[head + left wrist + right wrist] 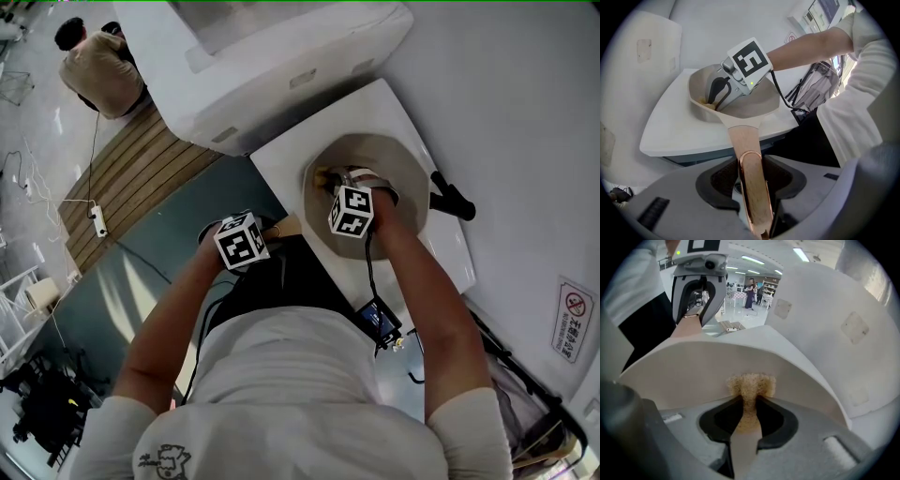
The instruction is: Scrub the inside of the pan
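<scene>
We stood over a white worktop (281,164). A bulky white housing (272,56) rose at its far side, and in the right gripper view its rounded flank stood close behind the pan. Off to the left we could see a strip of wooden floor (131,178) and a person (98,66) in a tan top, well apart from our work.

The beige pan (405,167) sat upright on the worktop. Its handle (747,140) reached out past the near edge toward us. A black object (455,199) lay just beside the pan's rim on the right; we could not tell what it was.

Our left tongs (752,180) were clenched on the handle. The wood-coloured grip, with its copper-coloured loop, ran straight between the two dark pads, which pressed on it from both sides.

Our right tongs (749,401) pointed steeply down into the pan and were closed on a tan sponge (751,383). Its frayed end stuck out past the tips and lay against the pan's inner wall. In the left gripper view, the black fingers (712,91) of the right tongs stood inside the bowl, toward its left side, with the marker cube (750,58) above them.
</scene>
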`<state>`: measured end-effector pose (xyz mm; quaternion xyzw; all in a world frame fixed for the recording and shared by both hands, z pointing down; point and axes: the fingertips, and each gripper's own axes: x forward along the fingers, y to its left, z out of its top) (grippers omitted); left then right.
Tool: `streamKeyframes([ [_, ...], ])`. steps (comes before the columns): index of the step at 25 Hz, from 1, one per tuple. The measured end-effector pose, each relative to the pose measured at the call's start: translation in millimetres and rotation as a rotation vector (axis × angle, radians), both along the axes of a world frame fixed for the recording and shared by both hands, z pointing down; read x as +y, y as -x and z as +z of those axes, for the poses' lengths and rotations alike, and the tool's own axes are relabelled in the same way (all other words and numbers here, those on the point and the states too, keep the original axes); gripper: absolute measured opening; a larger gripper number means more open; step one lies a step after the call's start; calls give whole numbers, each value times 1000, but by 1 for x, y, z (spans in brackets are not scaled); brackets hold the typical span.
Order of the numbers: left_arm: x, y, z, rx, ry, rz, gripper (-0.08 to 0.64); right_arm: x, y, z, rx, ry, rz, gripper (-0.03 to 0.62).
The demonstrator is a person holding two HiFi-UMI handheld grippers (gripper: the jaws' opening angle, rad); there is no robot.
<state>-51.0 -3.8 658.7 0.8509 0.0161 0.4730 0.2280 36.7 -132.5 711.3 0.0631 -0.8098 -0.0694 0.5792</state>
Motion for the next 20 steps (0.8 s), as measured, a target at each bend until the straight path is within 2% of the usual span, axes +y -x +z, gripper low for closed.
streamKeyframes([
  [4,1,0,0,1,0,-1,172,16,3,-1,-44,98,26,89],
  [11,2,-2,1,-3,3,-18,172,49,6,-10,-133,360,114,87],
  [20,7,-7,1,-1,-13,-42,169,85,-9,-11,-135,645,222,87],
])
